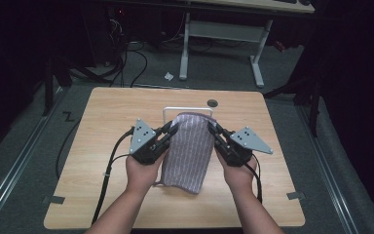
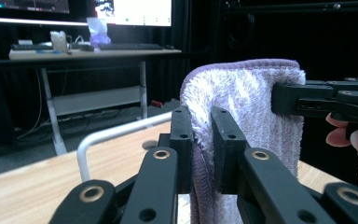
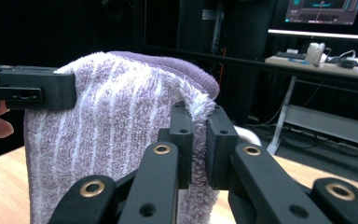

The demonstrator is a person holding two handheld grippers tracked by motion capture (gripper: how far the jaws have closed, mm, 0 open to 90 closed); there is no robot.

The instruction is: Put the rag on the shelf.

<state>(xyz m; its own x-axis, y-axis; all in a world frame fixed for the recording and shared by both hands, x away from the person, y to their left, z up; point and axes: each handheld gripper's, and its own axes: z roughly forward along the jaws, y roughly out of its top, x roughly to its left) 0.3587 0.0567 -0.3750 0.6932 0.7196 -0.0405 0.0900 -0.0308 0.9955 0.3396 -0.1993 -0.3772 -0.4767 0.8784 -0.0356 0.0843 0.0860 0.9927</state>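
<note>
At the left of the wooden table (image 1: 102,112), my left gripper (image 1: 169,130) has its black jaws drawn nearly together, pinching the left top corner of a lilac striped towel (image 1: 189,151), whose fluffy edge is squeezed between the pads in the left gripper view. The towel hangs between my hands above the middle of the table, just in front of a white metal rail (image 1: 180,109). At the right, my right gripper (image 1: 213,127) clamps the opposite top corner, its jaws just as narrowly set.
</note>
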